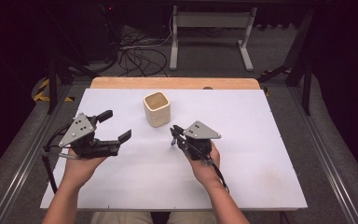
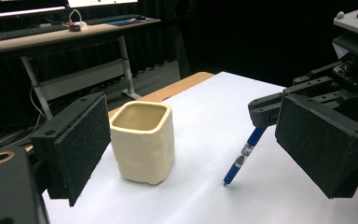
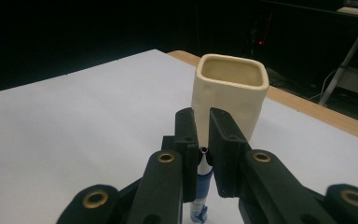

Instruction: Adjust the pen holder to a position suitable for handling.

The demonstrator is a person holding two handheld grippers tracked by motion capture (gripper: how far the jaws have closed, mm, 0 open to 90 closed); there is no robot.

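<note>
A cream square cup (image 1: 157,108) stands upright on the white table sheet (image 1: 261,154), empty as far as its mouth shows; I see the cup (image 2: 143,141) in the left gripper view and the cup (image 3: 228,93) in the right gripper view. My right gripper (image 1: 173,131) is shut on a blue pen (image 2: 242,156), which hangs tip-down with its point at the sheet, just right of and nearer than the cup. The blue pen (image 3: 201,186) sits between the closed jaws. My left gripper (image 1: 116,126) is open and holds nothing, left of the cup, pads (image 2: 81,144) wide apart.
A wooden strip (image 1: 175,83) edges the far side of the table. Beyond it stand a white desk frame (image 1: 209,32) and loose cables (image 1: 137,56) on the floor. Metal rails run along both table sides.
</note>
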